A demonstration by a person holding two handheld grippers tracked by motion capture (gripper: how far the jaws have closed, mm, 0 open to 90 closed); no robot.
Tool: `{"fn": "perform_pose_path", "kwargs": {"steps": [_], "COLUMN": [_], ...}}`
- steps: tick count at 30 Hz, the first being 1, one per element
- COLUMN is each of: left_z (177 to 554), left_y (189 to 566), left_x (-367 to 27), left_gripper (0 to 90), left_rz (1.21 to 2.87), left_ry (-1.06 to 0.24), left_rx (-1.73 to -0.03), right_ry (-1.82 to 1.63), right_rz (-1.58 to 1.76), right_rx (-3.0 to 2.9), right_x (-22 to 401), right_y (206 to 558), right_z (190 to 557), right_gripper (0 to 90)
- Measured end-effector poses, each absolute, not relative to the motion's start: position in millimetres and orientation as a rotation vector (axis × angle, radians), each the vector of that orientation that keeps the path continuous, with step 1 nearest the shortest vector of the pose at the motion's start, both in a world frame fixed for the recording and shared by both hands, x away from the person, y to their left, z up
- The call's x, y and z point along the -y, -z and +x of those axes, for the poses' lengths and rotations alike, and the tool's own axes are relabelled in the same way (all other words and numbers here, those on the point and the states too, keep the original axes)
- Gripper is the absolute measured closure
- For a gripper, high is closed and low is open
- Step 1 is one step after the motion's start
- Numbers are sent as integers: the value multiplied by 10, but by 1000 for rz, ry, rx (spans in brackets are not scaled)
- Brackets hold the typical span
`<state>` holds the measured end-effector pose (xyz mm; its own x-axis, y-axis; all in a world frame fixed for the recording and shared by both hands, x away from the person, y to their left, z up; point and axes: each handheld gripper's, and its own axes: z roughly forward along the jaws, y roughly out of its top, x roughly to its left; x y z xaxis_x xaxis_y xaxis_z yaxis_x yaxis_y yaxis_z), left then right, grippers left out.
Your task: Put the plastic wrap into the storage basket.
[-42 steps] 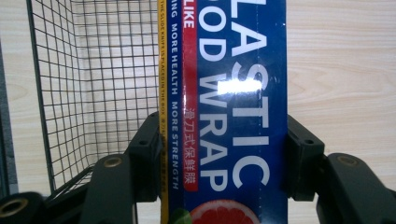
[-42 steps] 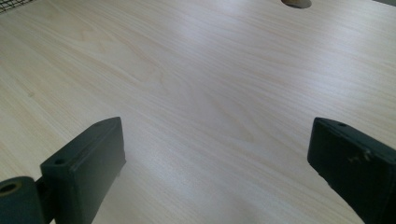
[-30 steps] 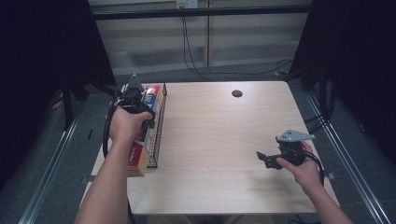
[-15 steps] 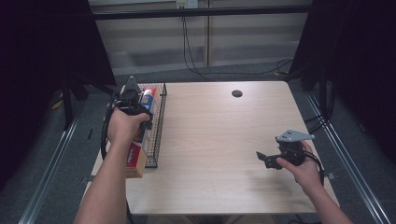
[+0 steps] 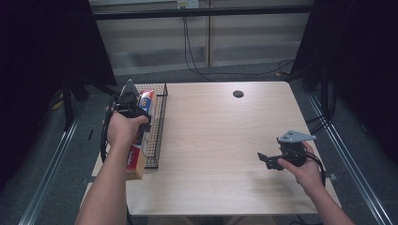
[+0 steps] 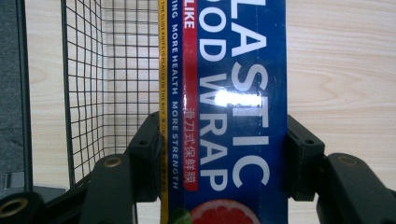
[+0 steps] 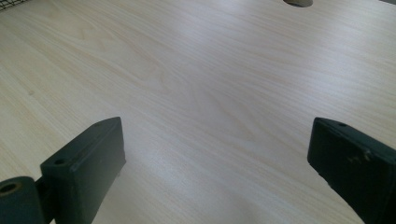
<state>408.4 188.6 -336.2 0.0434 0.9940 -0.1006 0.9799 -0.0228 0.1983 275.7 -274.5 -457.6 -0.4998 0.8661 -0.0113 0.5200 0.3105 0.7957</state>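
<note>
My left gripper (image 5: pixel 133 110) is shut on a long blue box of plastic food wrap (image 5: pixel 136 159) at the table's left side. In the left gripper view both black jaws press the box (image 6: pixel 233 93) from either side, and my left gripper (image 6: pixel 224 154) holds it lengthwise above one wall of the black wire basket (image 6: pixel 107 84). The box's near end reaches past the basket (image 5: pixel 158 122) toward the table's front left. My right gripper (image 5: pixel 264 158) hovers open over bare wood at the right, and in its own view the right gripper (image 7: pixel 217 172) has nothing between its jaws.
The light wooden table (image 5: pixel 220 136) has a round cable hole (image 5: pixel 238 93) at the back middle. Dark curtains and metal rails flank the table. Cables hang behind its far edge.
The left gripper and the box have shifted slightly to the left over the basket. The right gripper has not moved.
</note>
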Motion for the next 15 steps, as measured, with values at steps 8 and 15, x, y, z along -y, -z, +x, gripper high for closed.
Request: {"fn": "perform_pose_path", "kwargs": {"steps": [8,15], "left_z": [4114,4164], "left_y": [3447,3530], "left_x": [-1898,-1904], "left_gripper": [433,433], "left_rz": [2104,2114], "left_ry": [-104,-102], "left_rx": [-2044,-2046], "right_ry": [-1050,-1052], "right_rz": [1229,1225], "right_rx": [-2144,-2145], "right_x": [2751,2756], "right_y": [4581,4588], "right_z": [2752,2755], "right_gripper": [40,40]}}
